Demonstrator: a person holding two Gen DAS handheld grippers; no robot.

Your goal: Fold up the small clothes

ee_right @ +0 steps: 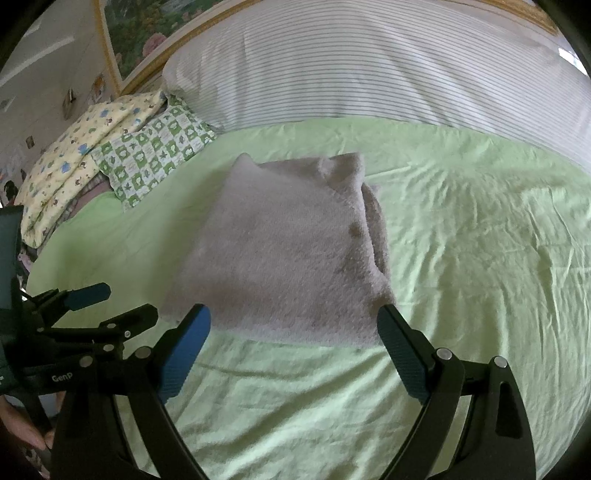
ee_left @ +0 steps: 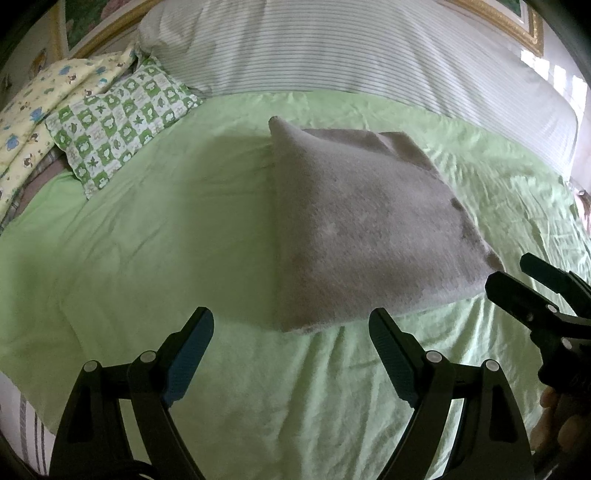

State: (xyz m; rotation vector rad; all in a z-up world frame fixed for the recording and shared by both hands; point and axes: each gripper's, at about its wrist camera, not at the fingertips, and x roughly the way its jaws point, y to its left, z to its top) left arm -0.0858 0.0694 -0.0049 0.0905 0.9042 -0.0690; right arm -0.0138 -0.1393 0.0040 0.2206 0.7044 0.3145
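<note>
Light green bed sheet (ee_left: 155,240), creased, covering the bed. Behind it, a large white pillow with thin dark stripes (ee_left: 332,48). At left, a green-and-white checked pillow (ee_left: 122,118) overlapping a yellow printed cushion (ee_left: 40,107); gold-framed painting (ee_right: 147,33) above.

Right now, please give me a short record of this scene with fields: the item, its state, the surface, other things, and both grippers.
item: grey towel-like cloth
state: folded into a rough rectangle, lying flat, layers showing at its right edge
surface: green bedsheet
other things: striped pillow, green checked pillow, yellow print pillow
left gripper: open, holds nothing, just short of the cloth's near edge
right gripper: open, holds nothing, at the cloth's near edge
</note>
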